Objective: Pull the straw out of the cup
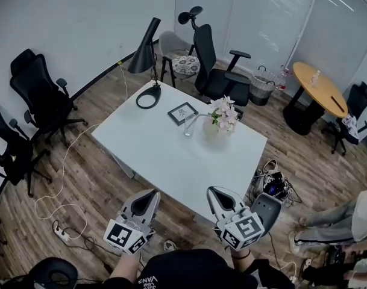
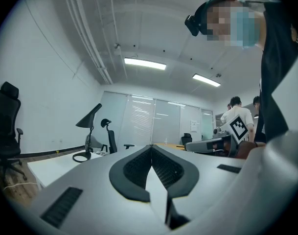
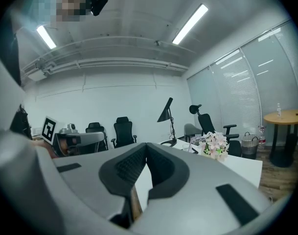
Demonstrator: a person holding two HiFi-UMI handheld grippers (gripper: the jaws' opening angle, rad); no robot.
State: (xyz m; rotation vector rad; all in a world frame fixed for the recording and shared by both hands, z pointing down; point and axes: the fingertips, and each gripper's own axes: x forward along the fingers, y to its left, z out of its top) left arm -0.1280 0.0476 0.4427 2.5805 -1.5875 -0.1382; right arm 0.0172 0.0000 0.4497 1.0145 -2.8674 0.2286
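Left tool: light grey shell, two tapered jaws lined with black ribbed pads, narrow black insets on flanks. At rear, marker cube with black-and-white squares. Right tool: same grey shell, same black pads, own marker cube. Person: black top with small white lettering near collar, dark band at right wrist, black head-mounted camera.

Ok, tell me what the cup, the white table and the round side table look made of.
The cup: clear, the tabletop shows through it; glass or clear plastic, cannot tell which.
The white table: smooth, matte, no grain; likely laminate or painted board.
The round side table: warm orange-brown top; wood or wood veneer, by its colour.
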